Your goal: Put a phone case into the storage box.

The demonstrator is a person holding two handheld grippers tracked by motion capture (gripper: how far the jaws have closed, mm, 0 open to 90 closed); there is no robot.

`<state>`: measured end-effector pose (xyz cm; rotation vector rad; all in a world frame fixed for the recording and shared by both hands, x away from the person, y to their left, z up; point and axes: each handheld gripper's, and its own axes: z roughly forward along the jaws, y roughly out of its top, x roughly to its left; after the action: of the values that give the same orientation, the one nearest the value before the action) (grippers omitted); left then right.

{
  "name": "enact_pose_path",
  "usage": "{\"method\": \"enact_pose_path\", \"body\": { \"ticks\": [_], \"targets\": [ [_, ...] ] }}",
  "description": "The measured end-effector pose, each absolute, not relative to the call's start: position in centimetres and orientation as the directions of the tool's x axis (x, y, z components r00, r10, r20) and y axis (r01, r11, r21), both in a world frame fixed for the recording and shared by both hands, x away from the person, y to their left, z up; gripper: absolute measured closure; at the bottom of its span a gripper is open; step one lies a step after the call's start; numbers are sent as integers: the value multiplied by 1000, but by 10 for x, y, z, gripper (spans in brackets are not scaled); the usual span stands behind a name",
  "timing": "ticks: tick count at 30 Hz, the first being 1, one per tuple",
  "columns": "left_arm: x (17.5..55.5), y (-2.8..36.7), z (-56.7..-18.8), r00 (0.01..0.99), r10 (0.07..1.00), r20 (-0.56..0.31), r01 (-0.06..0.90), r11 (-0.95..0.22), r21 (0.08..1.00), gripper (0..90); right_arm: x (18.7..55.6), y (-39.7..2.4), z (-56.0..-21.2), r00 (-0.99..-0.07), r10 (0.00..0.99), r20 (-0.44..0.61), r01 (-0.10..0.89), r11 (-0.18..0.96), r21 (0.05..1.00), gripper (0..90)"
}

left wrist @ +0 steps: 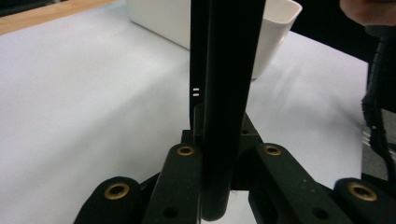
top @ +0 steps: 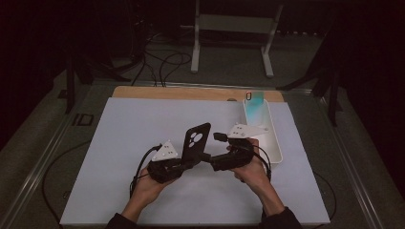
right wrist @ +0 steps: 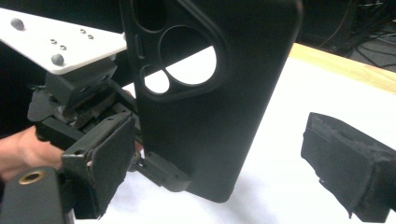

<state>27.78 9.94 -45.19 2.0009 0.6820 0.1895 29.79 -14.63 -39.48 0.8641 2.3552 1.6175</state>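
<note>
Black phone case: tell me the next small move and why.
Probably draw the right hand-held gripper back from the black phone case. Its jaws stand wide apart with the pads off the case, while the left hand-held gripper is shut on the case's lower end and holds it upright above the table.

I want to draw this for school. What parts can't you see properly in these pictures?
- Black plastic phone case: its lower end, hidden between the jaws of the left hand-held gripper in the high view.
- Long white plastic tray: its inside, hidden by the case in the left gripper view.
- Small teal object in the tray's far end: too small to identify in the high view.
</note>
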Motion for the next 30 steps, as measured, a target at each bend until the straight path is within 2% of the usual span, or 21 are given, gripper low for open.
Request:
{"method": "enact_pose_path", "body": {
  "ticks": [16, 30],
  "targets": [
    [277, 98, -455, 772, 625, -114, 399, -337, 852, 852, 294, -136, -389, -786, 595, 168, 350, 205, 914, 97],
    [273, 88, -460, 783, 616, -88, 390, -375, 841, 853, 299, -120, -383, -740, 634, 225, 386, 126, 914, 98]
  ]
}}
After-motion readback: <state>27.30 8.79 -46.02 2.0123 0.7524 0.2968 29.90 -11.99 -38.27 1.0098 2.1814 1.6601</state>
